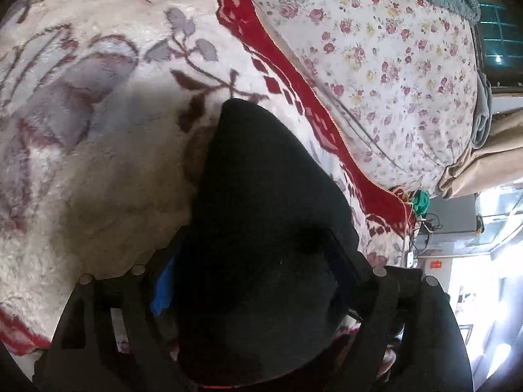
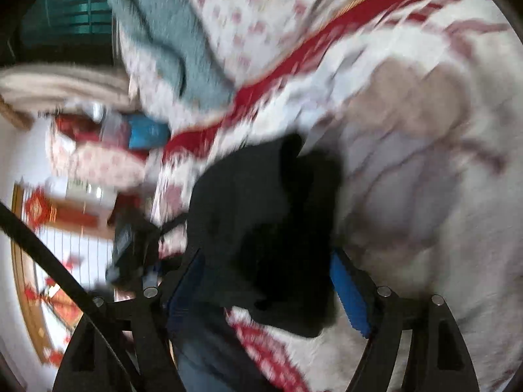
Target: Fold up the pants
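The pants (image 1: 261, 228) are black cloth, held up above a fluffy cream blanket with red border (image 1: 98, 130). My left gripper (image 1: 251, 254) is shut on the pants; the cloth bunches between its blue-padded fingers (image 1: 163, 284) and hides the tips. In the right wrist view, which is motion-blurred, the pants (image 2: 261, 222) hang between the blue pads (image 2: 349, 297) of my right gripper (image 2: 264, 281), which is shut on them above the same blanket (image 2: 425, 163).
A floral quilt (image 1: 376, 65) lies beyond the blanket, with a teal fleece (image 2: 170, 42) on it. A beige curtain (image 1: 483, 156) and room clutter (image 2: 98, 150) stand past the bed edge. A black strap (image 2: 42, 248) crosses the right view.
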### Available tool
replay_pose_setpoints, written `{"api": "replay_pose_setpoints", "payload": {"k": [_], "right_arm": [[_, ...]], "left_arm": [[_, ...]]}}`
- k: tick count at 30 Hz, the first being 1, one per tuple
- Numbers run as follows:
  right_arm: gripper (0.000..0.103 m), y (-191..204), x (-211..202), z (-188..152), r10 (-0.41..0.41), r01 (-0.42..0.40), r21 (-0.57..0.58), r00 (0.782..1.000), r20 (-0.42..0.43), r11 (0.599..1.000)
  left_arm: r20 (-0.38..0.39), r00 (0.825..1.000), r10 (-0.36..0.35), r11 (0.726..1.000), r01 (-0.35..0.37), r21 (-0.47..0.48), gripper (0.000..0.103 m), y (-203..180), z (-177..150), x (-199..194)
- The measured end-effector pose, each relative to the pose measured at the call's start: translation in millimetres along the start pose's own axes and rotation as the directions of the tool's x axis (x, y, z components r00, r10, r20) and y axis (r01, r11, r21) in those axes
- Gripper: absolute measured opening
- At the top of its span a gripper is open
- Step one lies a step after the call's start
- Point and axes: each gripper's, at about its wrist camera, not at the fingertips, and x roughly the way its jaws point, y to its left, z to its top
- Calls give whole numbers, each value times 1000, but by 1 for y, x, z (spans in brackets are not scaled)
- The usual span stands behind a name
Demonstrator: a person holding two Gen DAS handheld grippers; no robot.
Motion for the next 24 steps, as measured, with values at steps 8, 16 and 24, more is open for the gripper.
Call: {"api": "replay_pose_setpoints", "payload": {"k": [8, 16, 24], "right_arm": [[32, -2, 0, -2, -3, 7, -46, 997, 77, 999], [30, 37, -70, -2, -95, 142, -208, 971, 219, 968], [46, -56, -71, 27, -169, 173, -25, 979, 115, 985]], "left_arm": [[53, 996, 74, 996, -77, 49, 42, -7, -6, -10], [145, 989, -7, 958, -35, 285, 38, -80, -22, -14], [40, 999, 9, 967, -19, 253, 55, -60, -20, 73]]}}
